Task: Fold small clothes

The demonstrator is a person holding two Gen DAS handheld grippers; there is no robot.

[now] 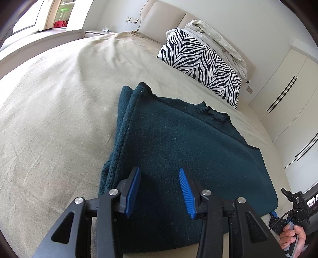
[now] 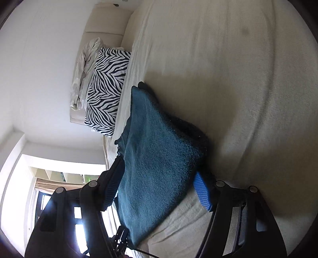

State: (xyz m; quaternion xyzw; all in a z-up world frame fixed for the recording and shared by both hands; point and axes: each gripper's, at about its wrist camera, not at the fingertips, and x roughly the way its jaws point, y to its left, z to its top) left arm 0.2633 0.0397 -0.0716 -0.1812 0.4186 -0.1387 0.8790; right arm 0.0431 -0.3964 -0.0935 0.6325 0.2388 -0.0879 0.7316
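Note:
A dark teal knitted sweater (image 1: 178,139) lies folded on the beige bed sheet (image 1: 59,119), its neckline toward the pillow. My left gripper (image 1: 159,169) hovers open over the sweater's near edge, its blue pads (image 1: 133,188) apart and holding nothing. In the right wrist view the picture is rolled on its side. There my right gripper (image 2: 159,166) stands wide open astride the sweater (image 2: 155,148), with one blue pad (image 2: 201,190) by the sheet and the other finger on the cloth's far side. The pads do not press the cloth. A hand (image 1: 290,236) holds the right gripper's handle.
A zebra-striped pillow (image 1: 198,63) and crumpled white bedding (image 1: 216,39) lean on the padded headboard (image 1: 163,15). White wardrobe doors (image 1: 288,89) stand beyond the bed's right edge. Bare sheet (image 2: 238,79) stretches wide to the sweater's left.

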